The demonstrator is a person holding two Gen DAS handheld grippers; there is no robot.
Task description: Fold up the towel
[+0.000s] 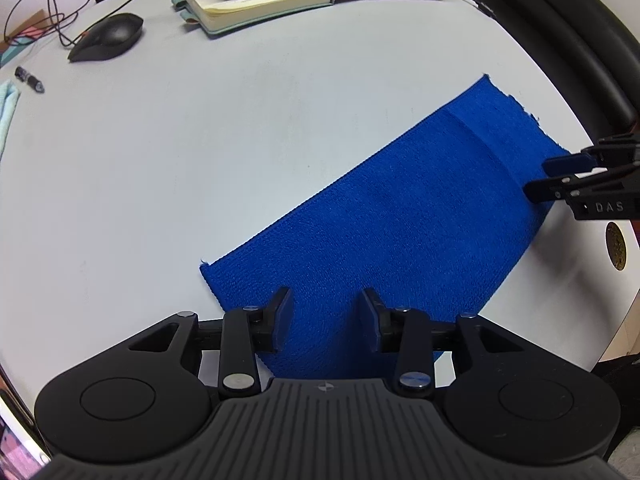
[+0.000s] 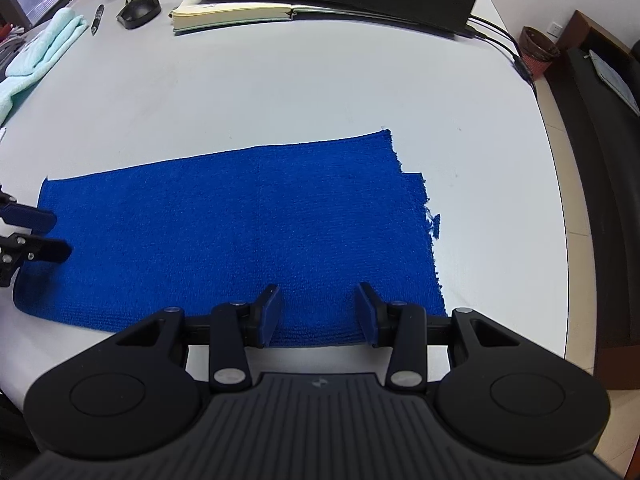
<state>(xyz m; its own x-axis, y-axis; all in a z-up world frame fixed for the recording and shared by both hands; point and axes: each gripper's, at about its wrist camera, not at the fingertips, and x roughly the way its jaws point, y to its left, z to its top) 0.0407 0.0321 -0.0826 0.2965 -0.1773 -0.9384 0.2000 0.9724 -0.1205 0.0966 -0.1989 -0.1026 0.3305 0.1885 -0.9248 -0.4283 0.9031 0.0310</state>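
Left wrist, both grippers open, angled down over blue towel (image 1: 380, 220)

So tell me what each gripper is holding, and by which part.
Nothing. The left gripper and right gripper stand open over the blue towel.

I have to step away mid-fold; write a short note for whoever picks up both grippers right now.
Left gripper: open, over the blue towel at its left end, near edge.
Right gripper: open, over the near edge towards the right end.
Towel: lies flat on the white table, already doubled; layers uneven at the right end.
Done: seemingly one fold.
Left: grip the near edge with both and fold again.
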